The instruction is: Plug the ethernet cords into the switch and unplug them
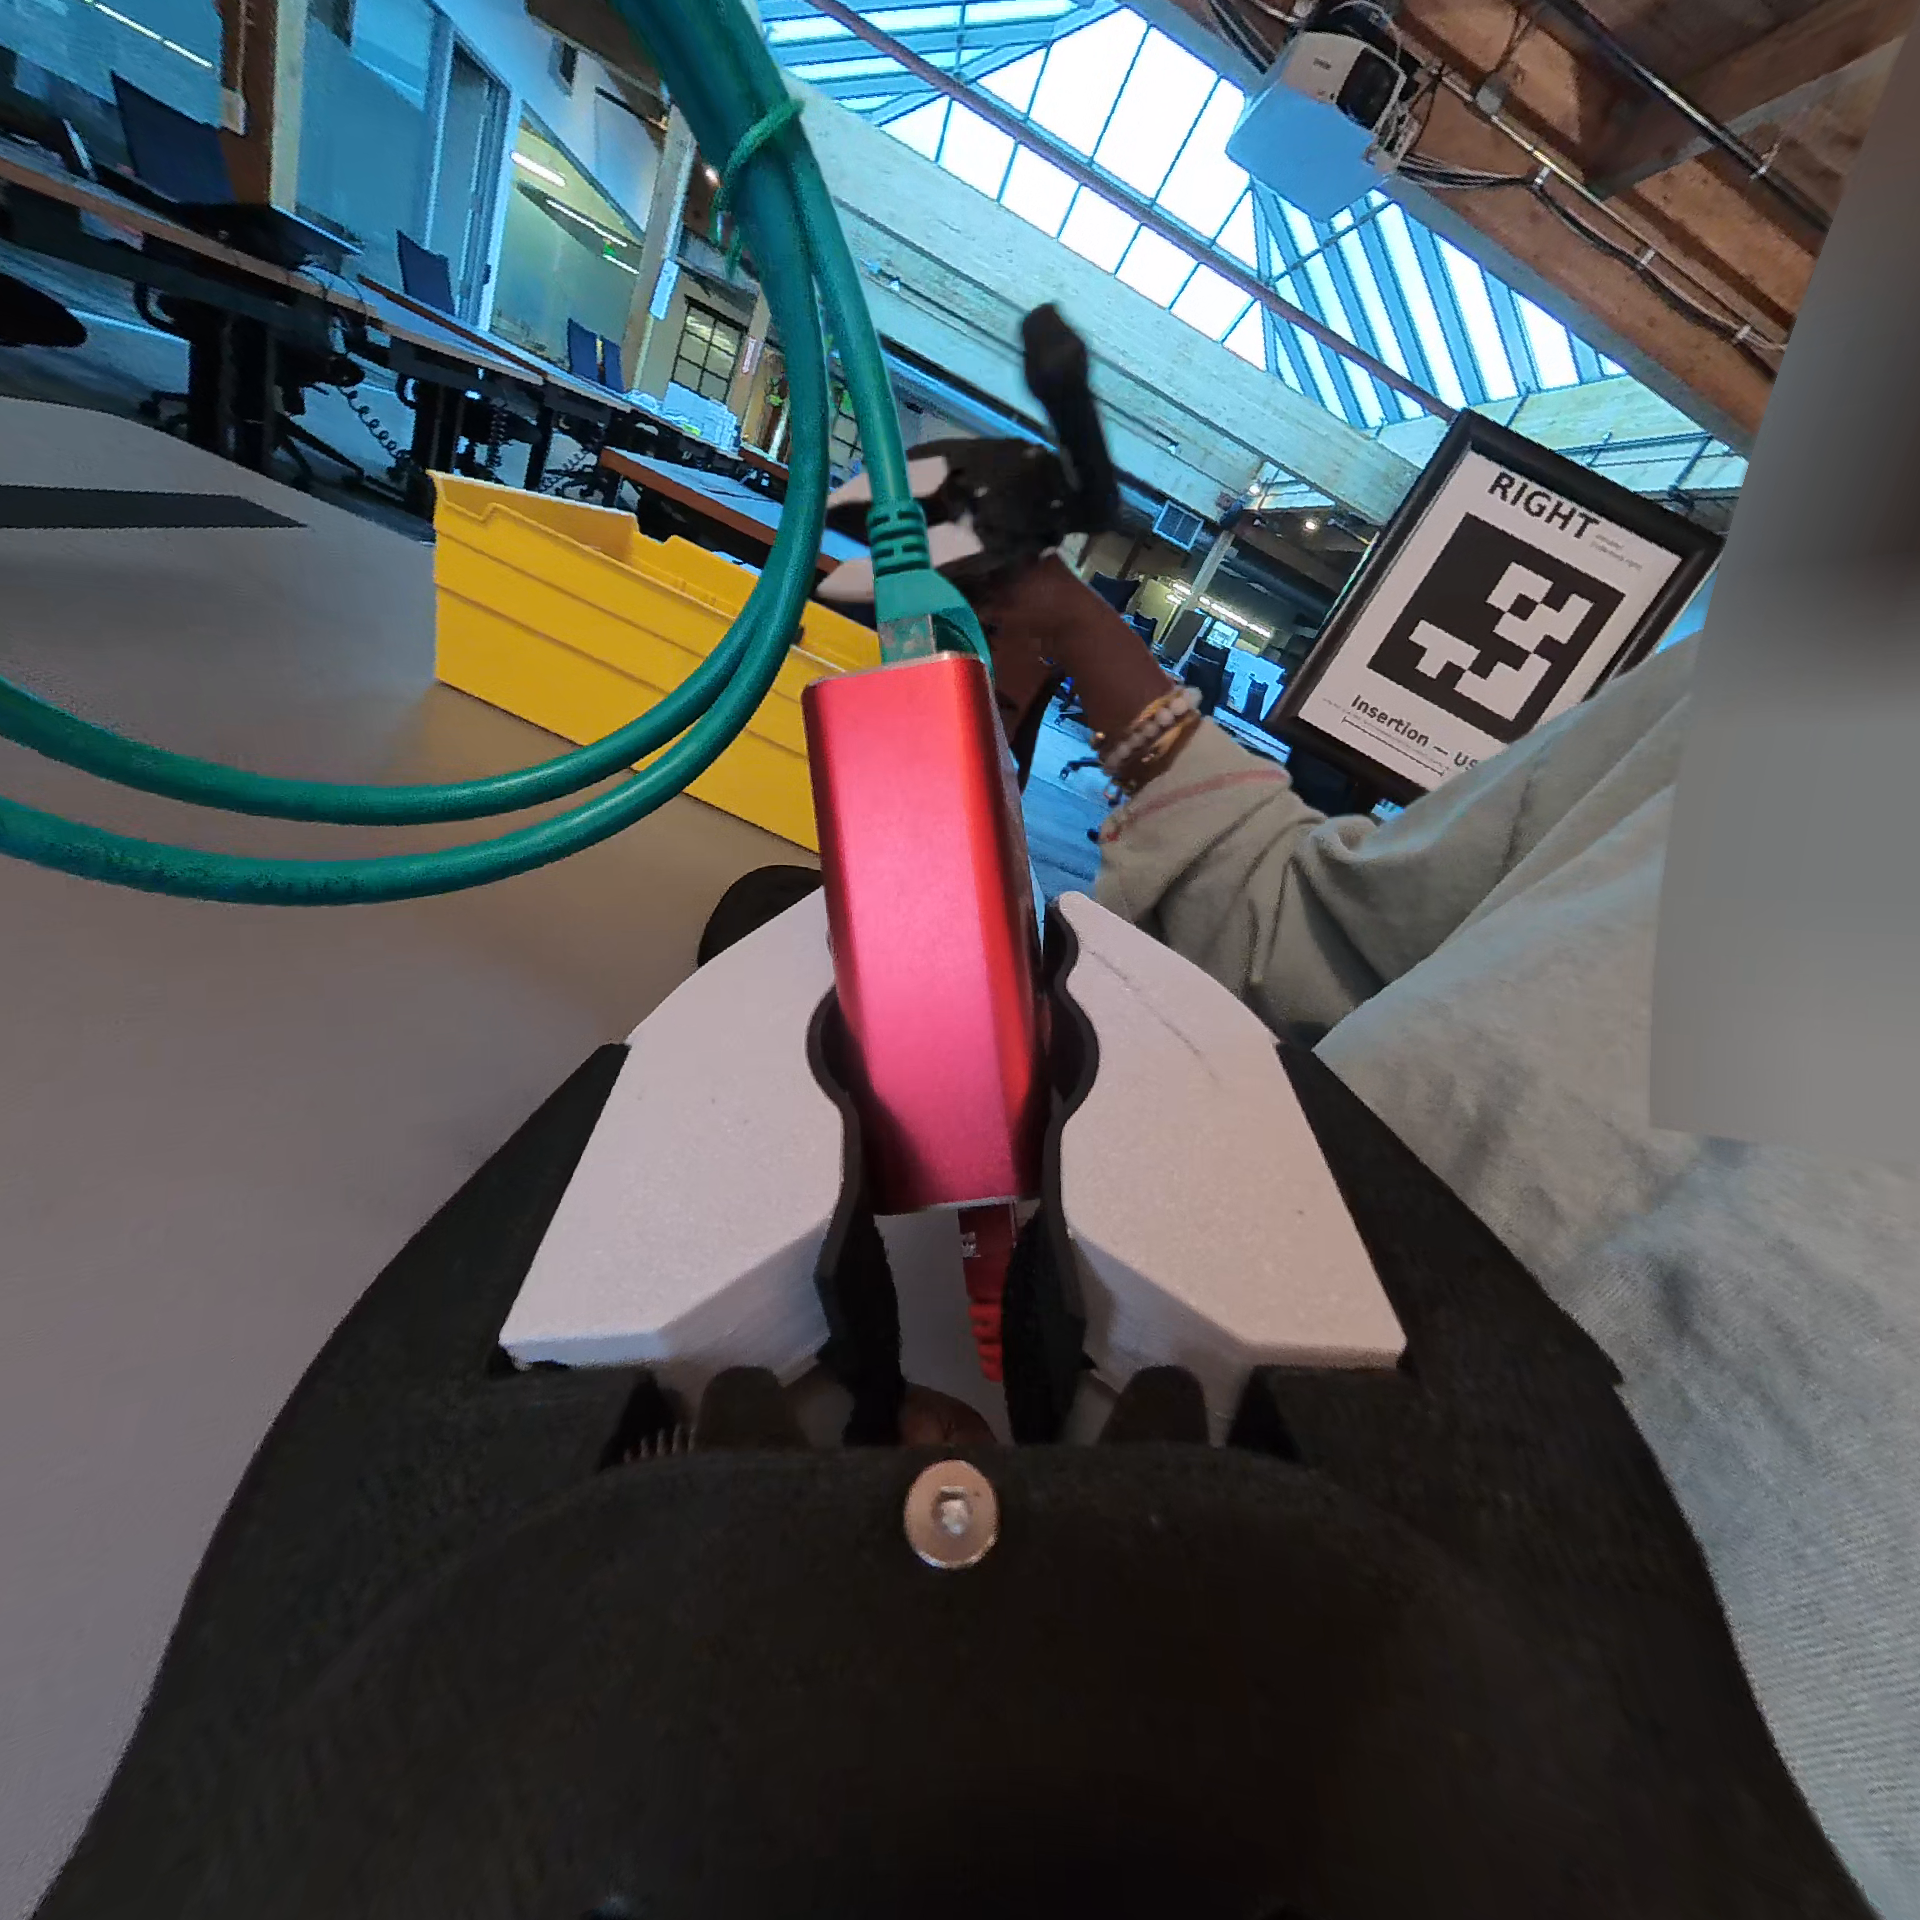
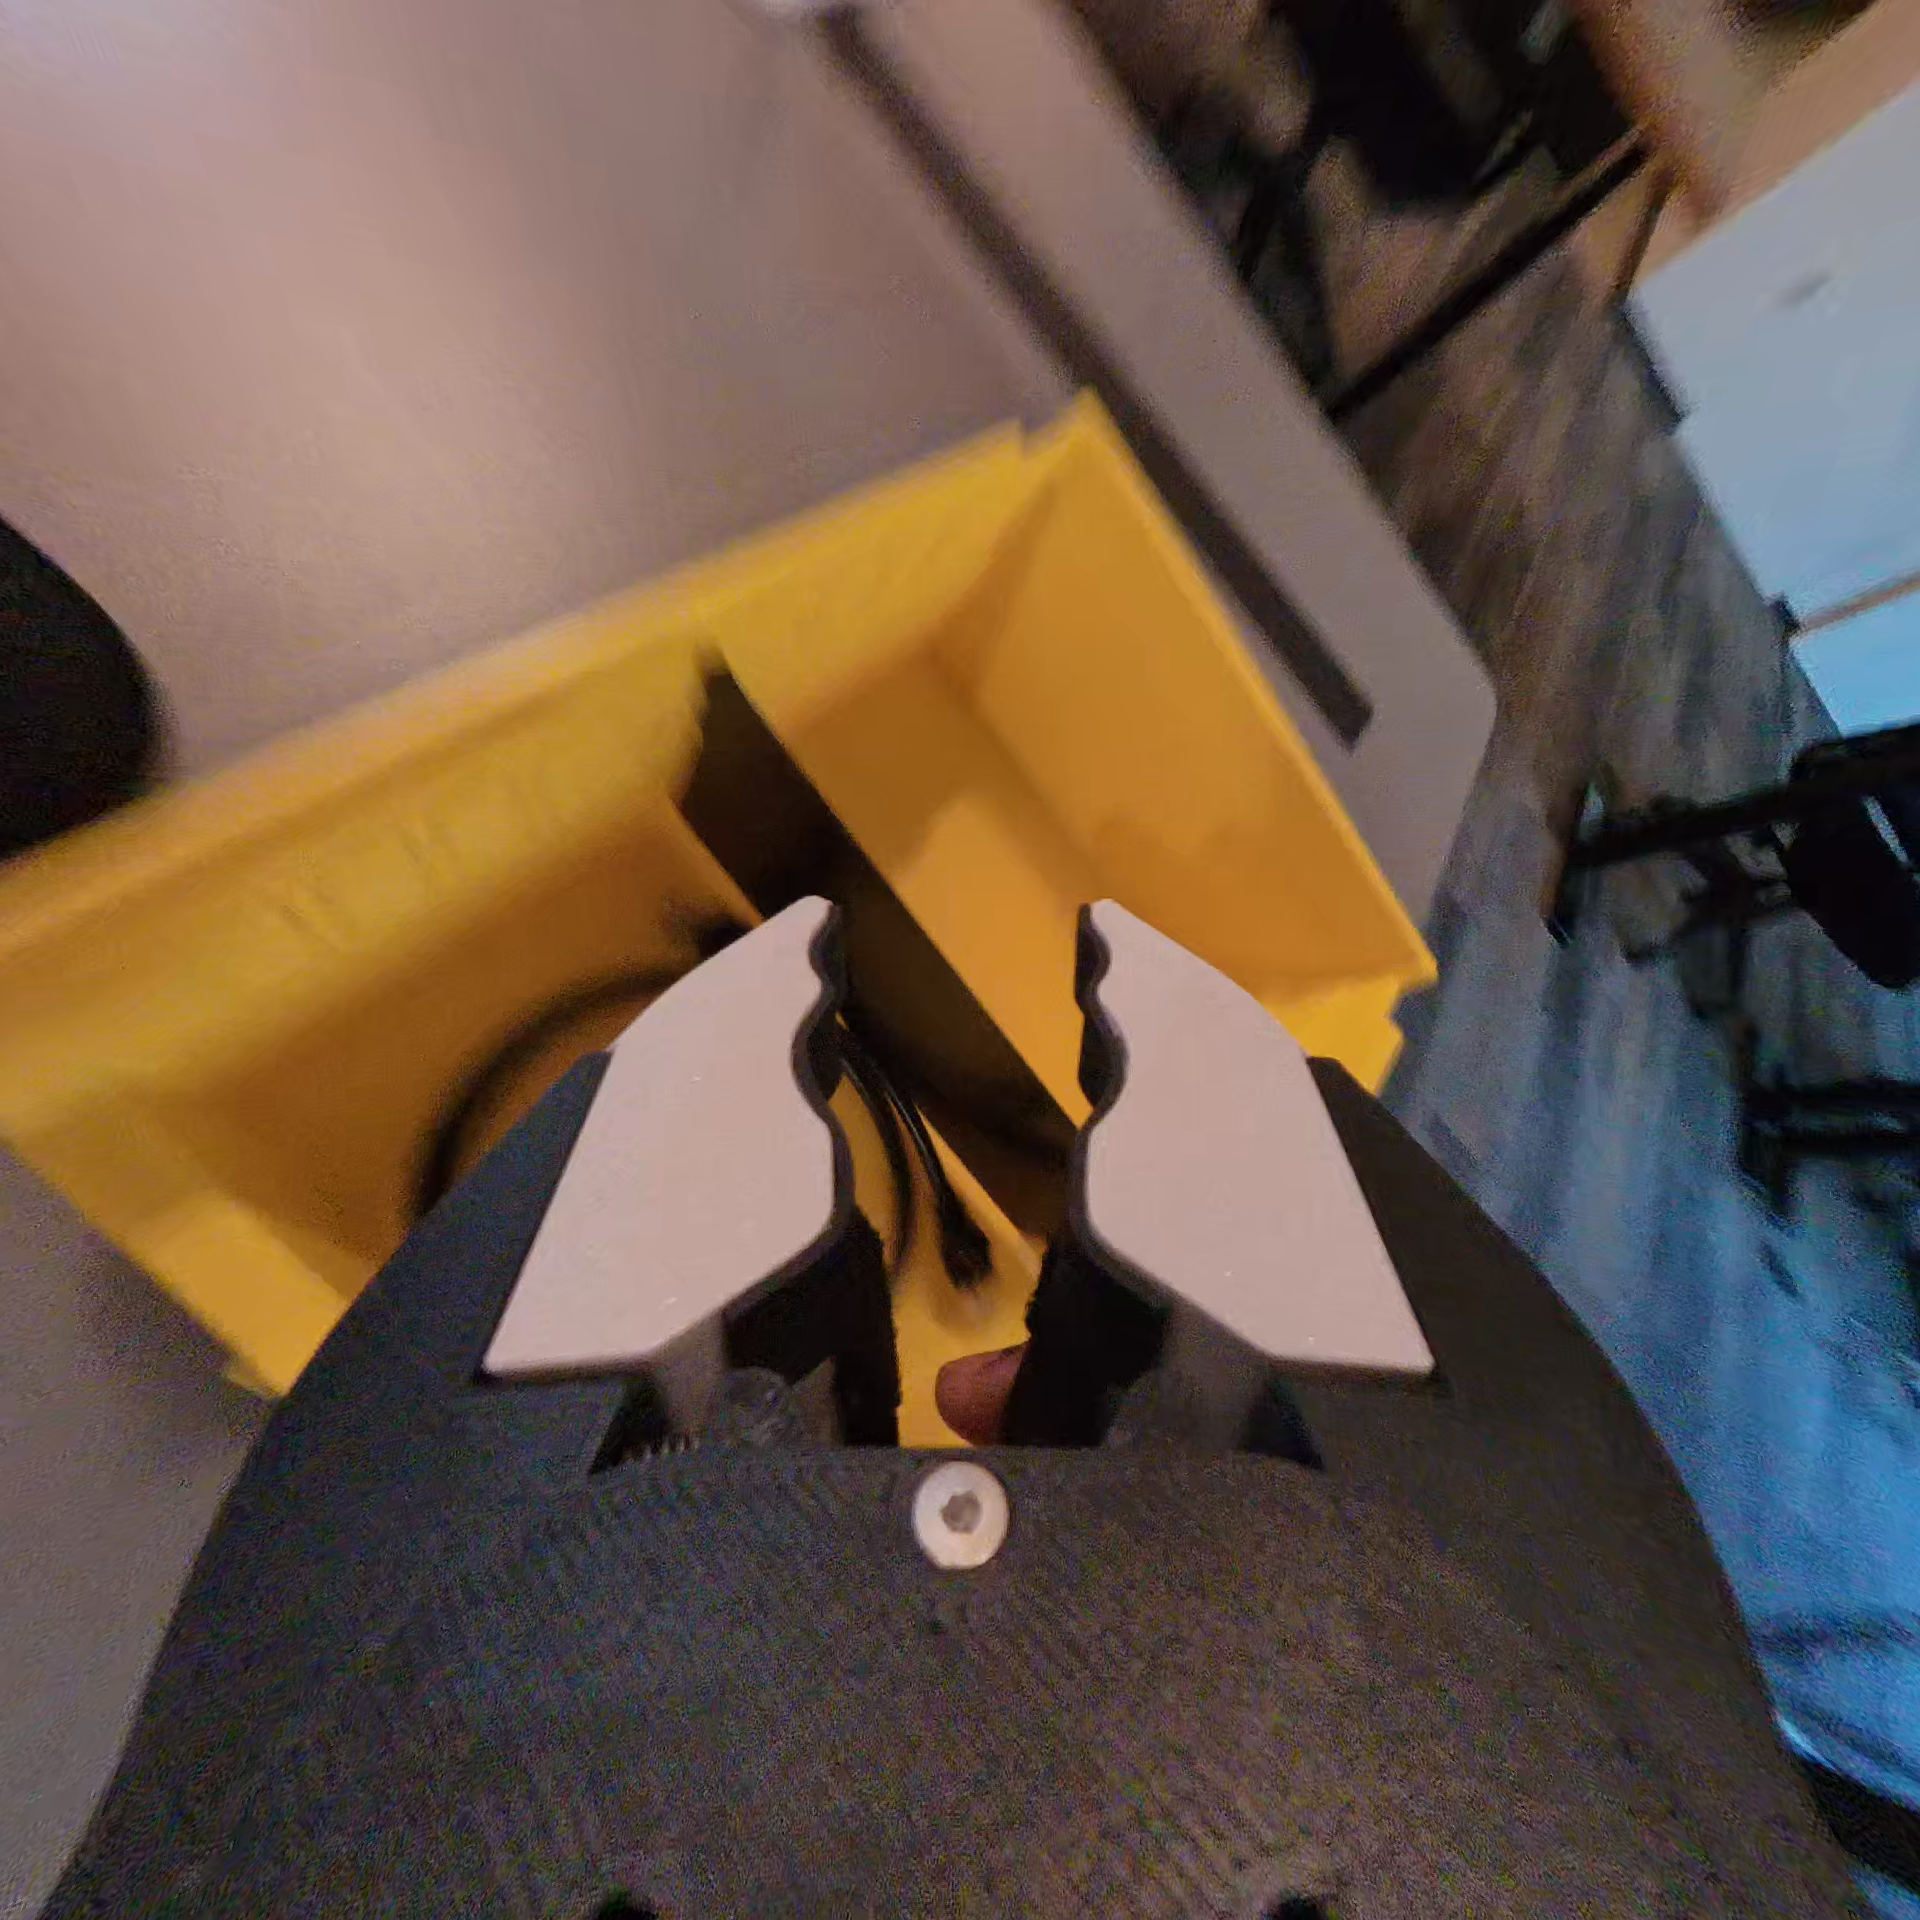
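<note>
Left hand-held gripper (image 1: 940, 935) pinches the red switch (image 1: 925, 935), green cord (image 1: 831, 416) plugged in; right hand-held gripper (image 2: 956, 914) spread over the yellow bin (image 2: 1091, 644).

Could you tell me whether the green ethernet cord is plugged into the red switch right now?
Plugged in: the green ethernet cord has its connector seated in the far end of the red switch, which the left hand-held gripper clamps.

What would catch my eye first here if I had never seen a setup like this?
Probably the shiny red switch clamped upright in the left gripper, with a green ethernet cord plugged into its top end and looping off to the left. Next, the bright yellow bin on the pale table, over which the right gripper hangs open and empty above a black divider.
</note>
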`<state>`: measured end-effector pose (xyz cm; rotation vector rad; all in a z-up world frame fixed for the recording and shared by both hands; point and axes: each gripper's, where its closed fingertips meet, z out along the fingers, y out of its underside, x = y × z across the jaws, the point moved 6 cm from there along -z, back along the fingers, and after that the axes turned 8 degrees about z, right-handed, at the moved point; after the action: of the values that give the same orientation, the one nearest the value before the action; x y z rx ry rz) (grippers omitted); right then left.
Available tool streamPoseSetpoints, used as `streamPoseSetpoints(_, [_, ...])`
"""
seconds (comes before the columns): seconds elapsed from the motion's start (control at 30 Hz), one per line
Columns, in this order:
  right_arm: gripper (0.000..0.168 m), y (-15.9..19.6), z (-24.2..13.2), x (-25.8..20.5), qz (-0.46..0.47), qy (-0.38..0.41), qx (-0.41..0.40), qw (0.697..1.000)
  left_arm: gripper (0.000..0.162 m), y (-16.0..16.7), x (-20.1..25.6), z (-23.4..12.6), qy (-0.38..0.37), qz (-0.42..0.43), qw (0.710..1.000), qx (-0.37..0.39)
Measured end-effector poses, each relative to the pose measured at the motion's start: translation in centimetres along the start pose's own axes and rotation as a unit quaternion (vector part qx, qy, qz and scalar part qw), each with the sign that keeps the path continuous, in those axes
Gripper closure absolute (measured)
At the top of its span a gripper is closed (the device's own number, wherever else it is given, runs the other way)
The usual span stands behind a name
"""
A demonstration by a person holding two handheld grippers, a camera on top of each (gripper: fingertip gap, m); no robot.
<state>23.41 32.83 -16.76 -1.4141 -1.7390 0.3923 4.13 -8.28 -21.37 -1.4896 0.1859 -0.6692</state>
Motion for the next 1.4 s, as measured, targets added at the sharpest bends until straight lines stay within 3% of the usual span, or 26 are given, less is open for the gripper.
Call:
streamPoseSetpoints(0.07, [0.121, -3.6, -1.8, -2.6, 0.062, -0.039, 0.116, 0.991, 0.13, 0.0, -0.1, 0.0, -0.005, -0.001, 1.0, 0.0])
streamPoseSetpoints(0.17, [0.11, -8.5, -3.4, -9.3, 0.134, -0.195, 0.252, 0.938, 0.13, 0.0, -0.1, 0.0, -0.013, 0.0, 1.0, -0.004])
streamPoseSetpoints(0.27, [0.109, -11.6, -3.1, -16.7, 0.171, -0.359, 0.28, 0.874, 0.13, 0.1, -0.1, 0.1, -0.019, 0.004, 1.0, -0.009])
streamPoseSetpoints(0.43, [0.138, -15.4, -1.0, -26.2, 0.225, -0.557, 0.295, 0.743, 0.13, 0.4, 0.1, 0.5, -0.027, 0.026, 0.999, -0.031])
streamPoseSetpoints(0.63, [0.133, -17.2, 2.5, -28.4, 0.268, -0.547, 0.298, 0.735, 0.13, 0.7, 1.0, 1.1, -0.012, 0.065, 0.996, -0.057])
streamPoseSetpoints(0.87, [0.151, -17.4, 2.7, -28.9, 0.219, -0.552, 0.314, 0.741, 0.13, 1.0, 1.2, 1.4, -0.009, 0.077, 0.994, -0.073])
streamPoseSetpoints(1.13, [0.153, -17.2, 2.7, -29.0, 0.189, -0.554, 0.332, 0.739, 0.13, 1.1, 1.4, 1.5, -0.003, 0.084, 0.993, -0.077])
streamPoseSetpoints(1.27, [0.154, -16.9, 2.8, -29.1, 0.204, -0.562, 0.351, 0.721, 0.128, 1.2, 1.4, 1.6, -0.001, 0.084, 0.994, -0.077])
streamPoseSetpoints(1.4, [0.153, -16.4, 3.1, -29.1, 0.187, -0.526, 0.371, 0.742, 0.13, 1.4, 1.0, 1.7, -0.017, 0.077, 0.993, -0.084])
